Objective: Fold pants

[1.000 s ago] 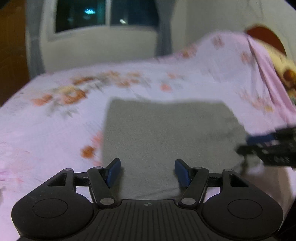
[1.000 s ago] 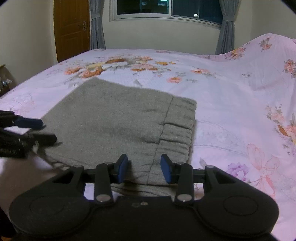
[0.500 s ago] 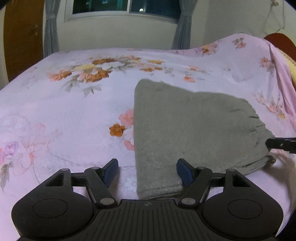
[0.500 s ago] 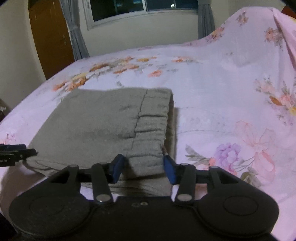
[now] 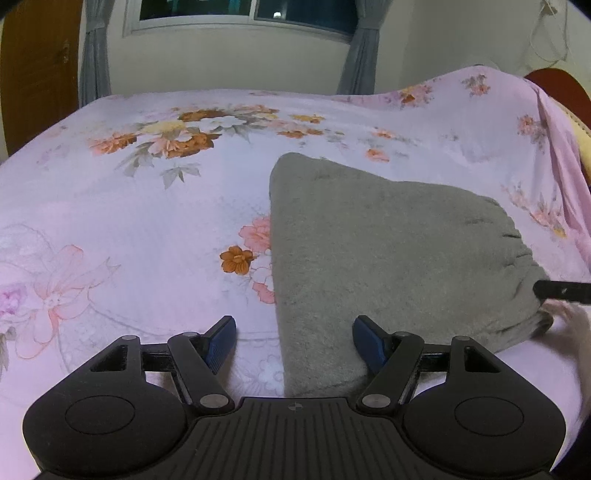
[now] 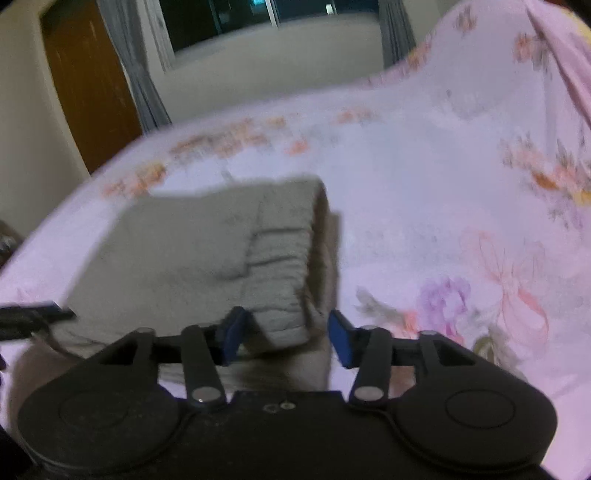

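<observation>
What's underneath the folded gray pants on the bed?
The gray pants lie on the pink floral bedsheet, covering part of a flower print at their left edge. Whether anything else sits beneath them cannot be seen.

- Open bed [image 5: 147, 229] is left free to the left of the folded pants [image 5: 388, 251].
- Passage far right is blocked by the raised covered mound [image 5: 480, 110].

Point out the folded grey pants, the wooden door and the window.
Folded grey pants [image 5: 388, 254]: left wrist view, middle of top layer.
Wooden door [image 5: 33, 85]: left wrist view, its panel beside the handle.
Window [image 5: 240, 9]: left wrist view, dark glass.
</observation>
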`<state>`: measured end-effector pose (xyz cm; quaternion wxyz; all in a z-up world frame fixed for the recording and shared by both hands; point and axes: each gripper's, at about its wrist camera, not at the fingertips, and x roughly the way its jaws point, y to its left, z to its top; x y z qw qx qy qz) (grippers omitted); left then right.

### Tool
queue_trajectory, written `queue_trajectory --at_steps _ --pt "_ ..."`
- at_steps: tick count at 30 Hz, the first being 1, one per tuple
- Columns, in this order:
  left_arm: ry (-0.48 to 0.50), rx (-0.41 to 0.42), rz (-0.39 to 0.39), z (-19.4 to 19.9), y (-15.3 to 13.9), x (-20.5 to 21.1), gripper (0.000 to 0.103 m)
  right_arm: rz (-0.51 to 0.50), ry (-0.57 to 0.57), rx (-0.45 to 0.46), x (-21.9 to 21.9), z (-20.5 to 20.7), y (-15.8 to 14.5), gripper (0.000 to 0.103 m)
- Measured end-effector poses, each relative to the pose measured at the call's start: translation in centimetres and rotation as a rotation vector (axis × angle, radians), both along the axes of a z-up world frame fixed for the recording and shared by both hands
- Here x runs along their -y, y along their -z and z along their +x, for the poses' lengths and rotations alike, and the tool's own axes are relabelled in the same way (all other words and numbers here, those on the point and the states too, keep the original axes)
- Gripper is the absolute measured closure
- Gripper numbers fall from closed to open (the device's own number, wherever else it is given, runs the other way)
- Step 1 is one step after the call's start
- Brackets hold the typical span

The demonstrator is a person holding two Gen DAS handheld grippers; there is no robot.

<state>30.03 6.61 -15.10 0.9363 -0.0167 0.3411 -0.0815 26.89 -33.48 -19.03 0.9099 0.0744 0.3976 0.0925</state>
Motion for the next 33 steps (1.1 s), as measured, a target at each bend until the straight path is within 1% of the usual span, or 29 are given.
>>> queue_trajectory --at_steps 4,5,6,7,9,11,12,15,17,20,21,22,23,24,25,27,29,31,33 --pt "0.016 0.003 -0.013 0.1 0.0 -0.2 0.032 0.059 0.015 0.056 0.4 -0.4 -1.1 0.055" --pt "0.019 -0.001 -0.02 0.2 0.2 -0.3 0.032 0.063 0.011 0.053 0.4 -0.1 -1.0 0.055" --pt "0.019 -0.005 -0.027 0.3 0.3 -0.4 0.032 0.047 0.006 0.03 0.3 0.1 -0.6 0.057" --pt "0.016 -0.009 -0.034 0.4 0.5 -0.5 0.031 0.024 0.003 -0.001 0.1 0.6 0.0 0.057" --pt "0.014 -0.009 -0.028 0.7 0.6 -0.4 0.028 0.042 0.01 -0.016 0.4 1.0 0.6 0.057" --pt "0.015 -0.008 -0.022 0.7 0.5 -0.3 0.028 0.063 0.018 -0.015 0.6 1.0 0.5 0.057" --pt "0.013 -0.003 -0.023 0.7 0.3 -0.3 0.028 0.072 0.021 0.004 0.7 0.8 0.1 0.06" --pt "0.009 0.038 -0.014 1.2 -0.6 -0.3 0.028 0.053 0.012 0.094 0.3 0.4 -1.5 0.061" --pt "0.002 0.038 -0.02 2.5 -0.8 -0.4 0.028 0.025 -0.001 0.118 -0.2 1.7 -2.0 0.062" --pt "-0.003 0.013 0.003 5.1 -0.6 0.0 0.028 0.005 -0.002 0.113 -0.7 4.3 -1.7 0.061" --pt "0.002 -0.018 0.014 6.1 -0.1 0.3 0.027 -0.017 -0.003 0.078 -0.9 5.3 -1.0 0.06" --pt "0.005 -0.044 0.004 6.9 0.3 0.4 0.026 -0.044 -0.003 0.021 -1.1 6.3 0.0 0.06" --pt "0.002 -0.053 -0.013 7.5 0.4 0.3 0.025 -0.051 -0.001 -0.026 -1.0 7.1 0.8 0.059" --pt "0.005 -0.055 -0.017 7.9 0.1 0.4 0.025 -0.037 0.0 -0.024 -0.8 7.3 0.6 0.059" --pt "0.011 -0.04 -0.017 8.1 -0.4 0.5 0.025 -0.028 -0.005 -0.005 -0.6 7.4 0.0 0.059" --pt "0.004 -0.002 -0.052 8.9 -1.2 0.1 0.025 -0.024 -0.015 0.066 -0.5 7.3 -1.3 0.059" --pt "-0.009 -0.008 -0.062 10.7 -1.4 -0.1 0.025 -0.016 -0.021 0.108 -0.6 8.1 -2.1 0.058" --pt "-0.018 -0.008 -0.05 12.5 -1.4 0.0 0.025 -0.02 -0.01 0.104 -0.9 9.8 -2.1 0.058" --pt "-0.022 -0.018 -0.049 14.4 -1.1 0.2 0.025 -0.038 -0.019 0.097 -1.4 11.1 -1.7 0.055"
